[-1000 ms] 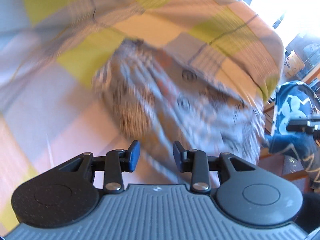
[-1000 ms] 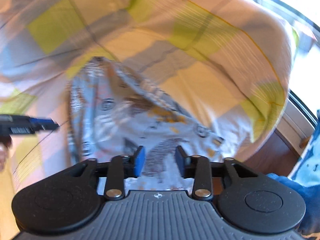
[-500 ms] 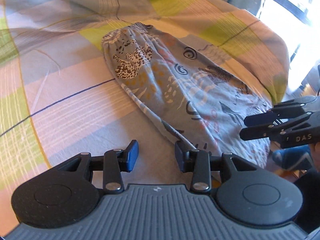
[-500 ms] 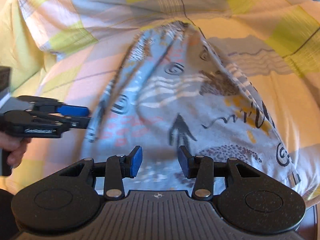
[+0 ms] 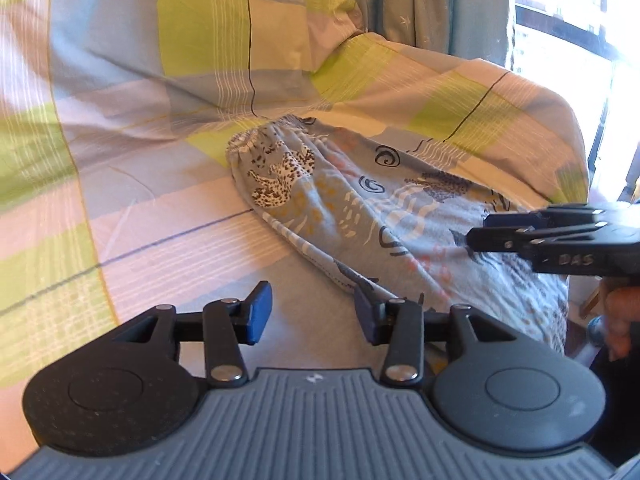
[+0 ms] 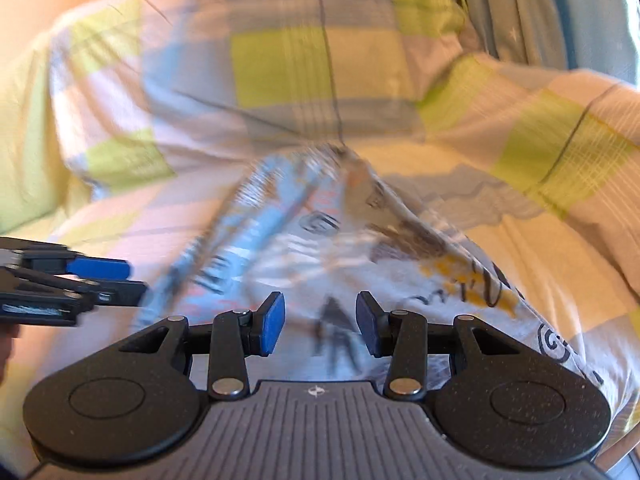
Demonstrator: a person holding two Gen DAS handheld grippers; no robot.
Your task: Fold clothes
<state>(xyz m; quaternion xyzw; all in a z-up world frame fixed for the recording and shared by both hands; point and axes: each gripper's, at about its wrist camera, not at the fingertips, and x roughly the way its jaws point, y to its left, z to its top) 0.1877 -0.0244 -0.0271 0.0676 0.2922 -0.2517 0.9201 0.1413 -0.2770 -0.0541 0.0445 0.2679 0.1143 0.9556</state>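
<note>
1. Now the printed garment (image 5: 360, 208) lies stretched out lengthwise on the checked bedsheet (image 5: 160, 240), its gathered waistband (image 5: 276, 140) at the far end; a second ago it was a blurred heap in motion, and half a second ago it had already settled into this long, narrow shape.
2. The left gripper (image 5: 312, 312) hovers low at the near edge of the cloth, fingers spread, nothing between them.
3. The right gripper (image 6: 320, 330) hangs over the near end with its fingers likewise apart and empty — its view is smeared, so it is moving.
4. The laid-out cloth, I judge, is ready for a fold, though whether one lengthwise fold is already in it I cannot tell.
5. Readable writing: "DAS" on the side of the right gripper — nothing else legible.
</note>
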